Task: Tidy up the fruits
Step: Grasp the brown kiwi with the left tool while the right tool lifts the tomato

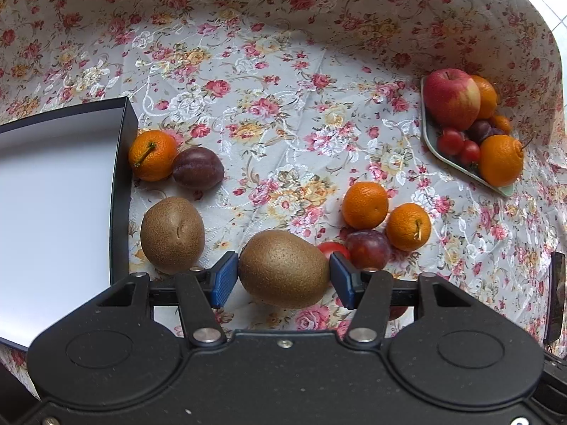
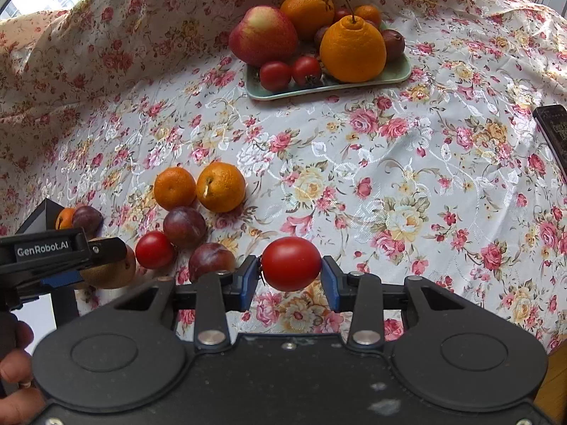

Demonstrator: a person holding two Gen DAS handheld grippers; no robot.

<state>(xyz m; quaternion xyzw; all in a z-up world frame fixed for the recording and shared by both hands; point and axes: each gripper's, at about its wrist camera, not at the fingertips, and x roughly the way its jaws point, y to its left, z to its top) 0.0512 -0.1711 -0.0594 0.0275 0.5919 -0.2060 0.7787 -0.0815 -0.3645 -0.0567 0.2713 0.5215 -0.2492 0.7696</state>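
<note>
I have the left gripper [image 1: 283,279] closed on a brown, fuzzy, oval kiwi [image 1: 283,269]; both blue ribbed pads touch its ends. The right gripper [image 2: 291,276] is clamped on a smooth, red, oval tomato [image 2: 291,264], pads touching both ends. Whether either fruit is clear of the floral cloth [image 1: 283,106] cannot be determined.

Hazards, as I judge them:

1. Crushing. The tomato skin is thin and soft. Additional squeeze could split it.
2. Slip. Both fruits are rounded and held only at the ends. A quick swing or tilt could roll them out from between the pads.
3. Knock-on contact. Just beyond the left gripper's right finger lie a second red tomato [image 1: 333,249] and a dark purple plum [image 1: 368,249]. Just left of it sits another brown kiwi [image 1: 172,233]. A sideways sweep could scatter them.
4. Arm conflict. In the right wrist view the left gripper is close on the left. Crossing paths could cause a collision.
5. Placement. The black-walled, white-floored open box [image 1: 122,163] lies left of the left gripper. The pale green rectangular tray [image 2: 397,72] lies far ahead of the right gripper and is already crowded. A drop there could dislodge stacked fruit.
</note>
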